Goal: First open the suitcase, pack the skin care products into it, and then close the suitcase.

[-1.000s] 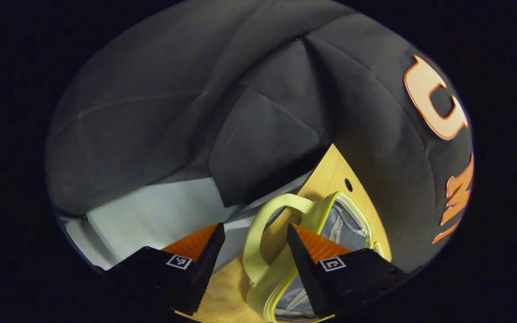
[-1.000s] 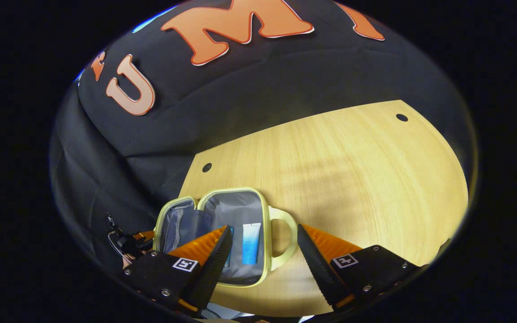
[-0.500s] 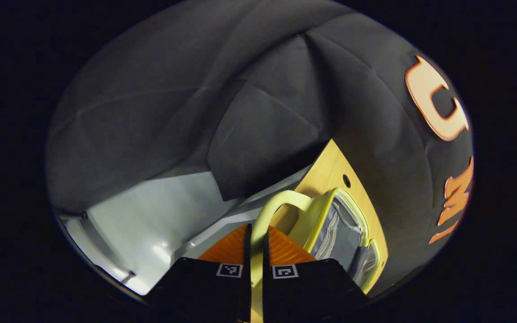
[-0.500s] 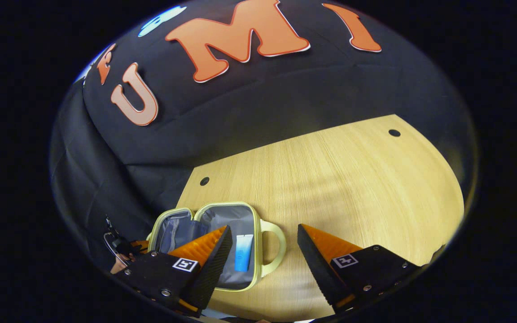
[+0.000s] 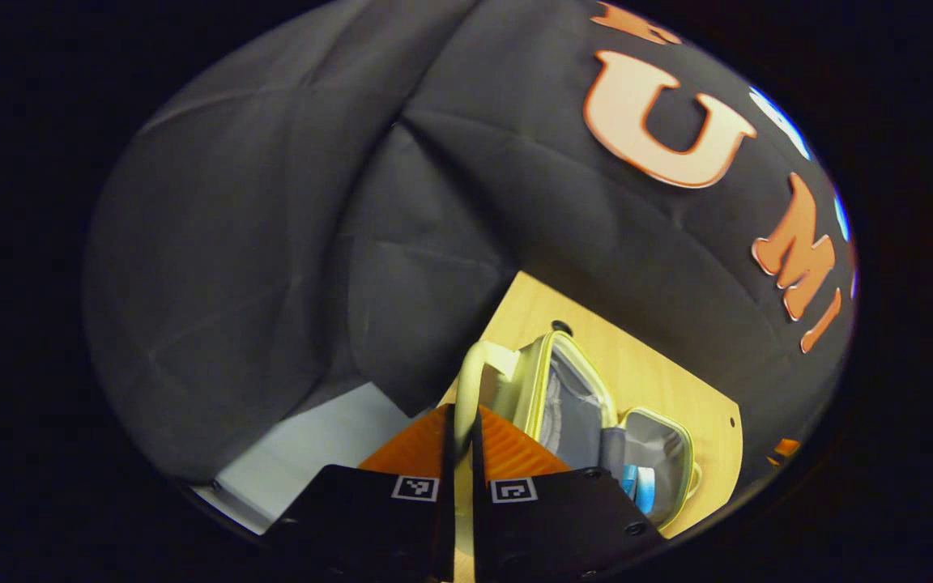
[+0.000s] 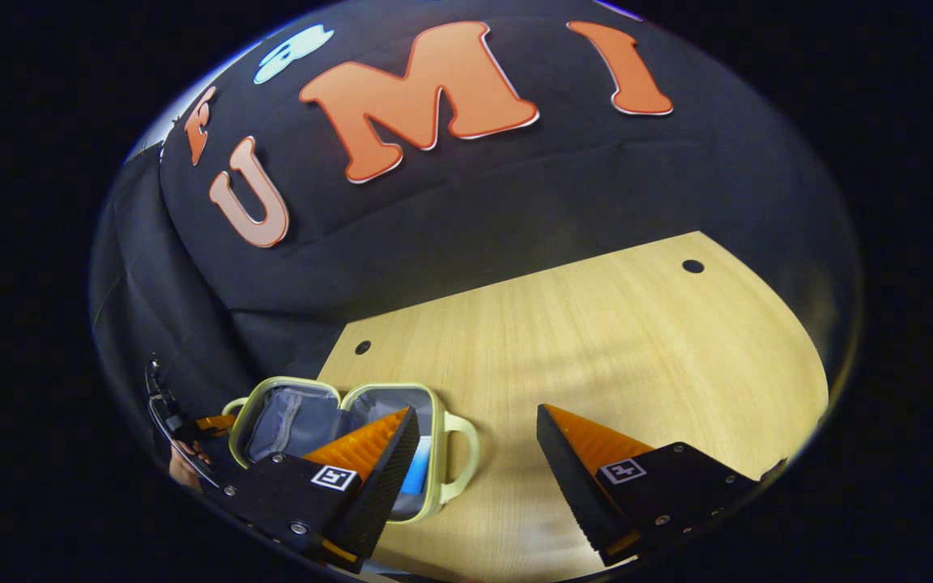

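A small pale-green suitcase (image 6: pixel 345 390) with a grey lining lies open near the table's left edge. A blue tube (image 5: pixel 636 479) rests in its far half (image 5: pixel 661 441). In the left gripper view, my left gripper (image 5: pixel 460 421) is shut on the handle (image 5: pixel 470 368) of the near half (image 5: pixel 568 397), which stands tilted up off the table. In the right gripper view, my right gripper (image 6: pixel 475 437) hangs open above the table, just right of the case, with nothing between its fingers. The blue tube (image 6: pixel 415 479) peeks out behind its left finger (image 6: pixel 389 449). The left gripper (image 6: pixel 191 429) and a hand show past the case.
The light wooden table (image 6: pixel 596 340) stretches bare to the right of the case, with small holes (image 6: pixel 692 265) near its back corners. Black cloth walls stand close behind it. A pale floor (image 5: pixel 313 441) lies below the table's left edge.
My left gripper went from open around the near half's handle to shut on it, then swung that half up. My right gripper drew back from the case, still open.
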